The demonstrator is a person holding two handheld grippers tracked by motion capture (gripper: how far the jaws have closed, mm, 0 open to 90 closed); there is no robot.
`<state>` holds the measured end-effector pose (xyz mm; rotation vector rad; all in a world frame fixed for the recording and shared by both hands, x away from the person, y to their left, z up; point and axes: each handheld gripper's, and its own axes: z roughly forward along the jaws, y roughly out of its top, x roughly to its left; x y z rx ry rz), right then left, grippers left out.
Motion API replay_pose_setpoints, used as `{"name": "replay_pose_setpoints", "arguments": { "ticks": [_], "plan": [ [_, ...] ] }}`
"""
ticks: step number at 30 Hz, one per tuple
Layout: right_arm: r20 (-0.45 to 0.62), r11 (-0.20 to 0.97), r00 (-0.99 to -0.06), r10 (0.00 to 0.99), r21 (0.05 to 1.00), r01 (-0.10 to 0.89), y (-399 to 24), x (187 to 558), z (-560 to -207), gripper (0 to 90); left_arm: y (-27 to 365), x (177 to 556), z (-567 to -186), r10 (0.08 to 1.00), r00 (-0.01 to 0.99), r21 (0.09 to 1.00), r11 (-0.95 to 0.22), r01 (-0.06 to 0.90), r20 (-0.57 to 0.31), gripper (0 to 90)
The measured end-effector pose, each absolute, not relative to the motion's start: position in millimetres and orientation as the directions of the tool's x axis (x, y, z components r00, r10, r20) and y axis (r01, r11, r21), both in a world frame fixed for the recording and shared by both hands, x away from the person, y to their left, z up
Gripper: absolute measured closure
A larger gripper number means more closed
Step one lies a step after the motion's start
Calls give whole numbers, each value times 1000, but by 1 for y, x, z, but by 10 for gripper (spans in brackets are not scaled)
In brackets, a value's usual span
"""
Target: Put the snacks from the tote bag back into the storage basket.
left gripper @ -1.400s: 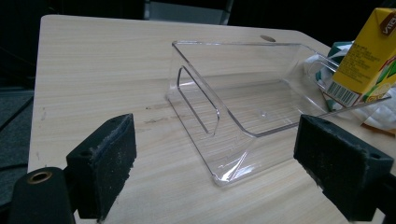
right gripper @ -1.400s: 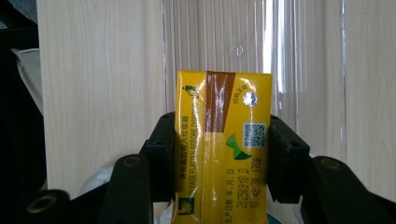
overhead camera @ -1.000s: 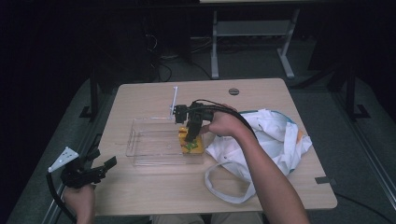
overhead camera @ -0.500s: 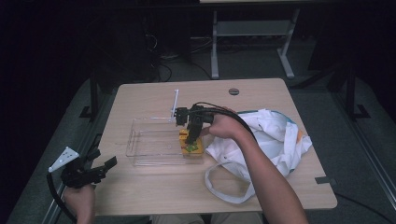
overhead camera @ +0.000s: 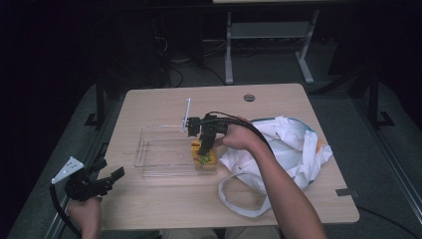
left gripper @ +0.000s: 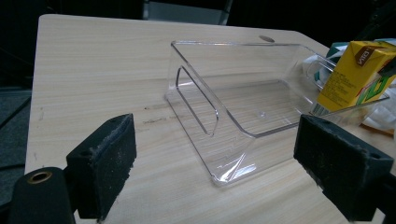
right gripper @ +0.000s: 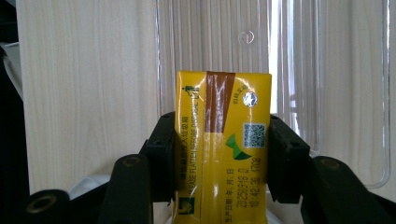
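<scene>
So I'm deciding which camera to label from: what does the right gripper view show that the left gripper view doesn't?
The right gripper view alone shows the right gripper shut on the yellow drink carton, with its foil straw hole, QR code and printed date. The left gripper view alone shows the left gripper open with nothing between its pads, and the clear bin's handle slot. Both show carton, bin and wooden table.
</scene>
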<state>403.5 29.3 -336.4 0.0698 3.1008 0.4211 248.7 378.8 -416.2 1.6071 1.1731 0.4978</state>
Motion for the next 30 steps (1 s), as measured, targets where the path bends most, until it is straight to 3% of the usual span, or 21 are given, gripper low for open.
{"name": "replay_pose_setpoints", "arguments": {
  "ticks": [30],
  "plan": [
    [6, 963, -999, 43, 267, 43, 27, 404, -351, 517, 379, 249, -416, 869, 437, 900, 22, 436, -233, 125]
  ]
}}
